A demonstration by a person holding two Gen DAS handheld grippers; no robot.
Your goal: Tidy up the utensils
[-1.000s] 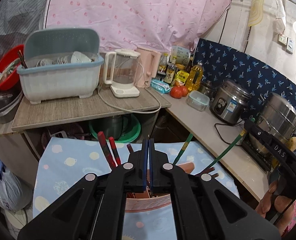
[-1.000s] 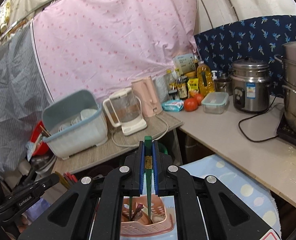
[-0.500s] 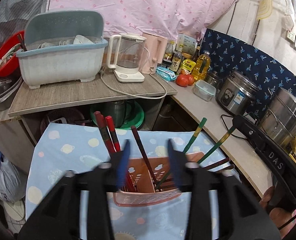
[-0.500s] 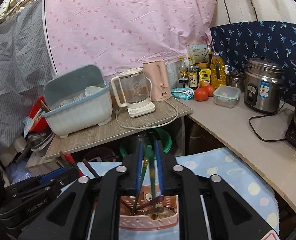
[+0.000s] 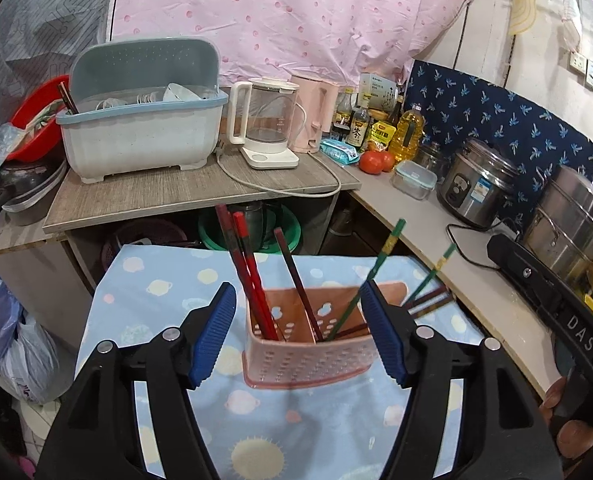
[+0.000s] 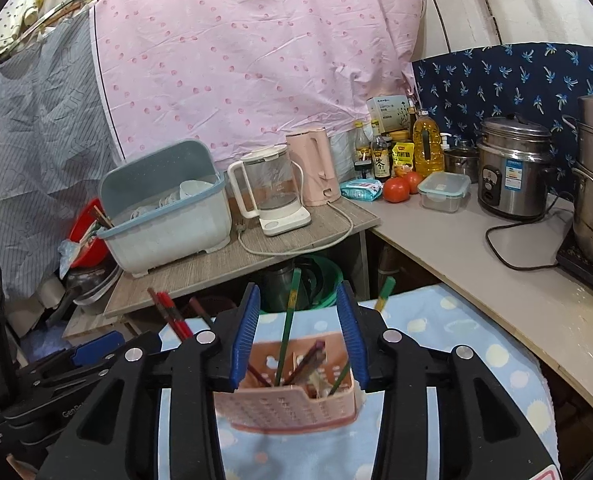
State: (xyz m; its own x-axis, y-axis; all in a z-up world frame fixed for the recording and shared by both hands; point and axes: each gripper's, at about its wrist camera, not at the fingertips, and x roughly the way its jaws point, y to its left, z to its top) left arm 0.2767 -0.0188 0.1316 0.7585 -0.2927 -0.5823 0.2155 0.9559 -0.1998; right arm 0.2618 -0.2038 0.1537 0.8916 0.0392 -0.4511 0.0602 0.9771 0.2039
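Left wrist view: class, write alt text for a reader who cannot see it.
A pink utensil basket holding red chopsticks and green chopsticks stands on a blue dotted cloth, seen between the opening, empty left claw. Behind, a counter carries a dish rack and kettle.

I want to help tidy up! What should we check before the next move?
1. Left gripper let go: ok, jaws opening, nothing pinched.
2. Right gripper let go: ok, jaws opening; a green chopstick stands between them, untouched.
3. Red chopsticks in the basket: ok, in its left compartment.
4. Basket upright on the cloth: ok.
5. All chopsticks standing: not ok, some brown ones stick out sideways over the right rim.
6. More utensils left to sort: cannot tell.
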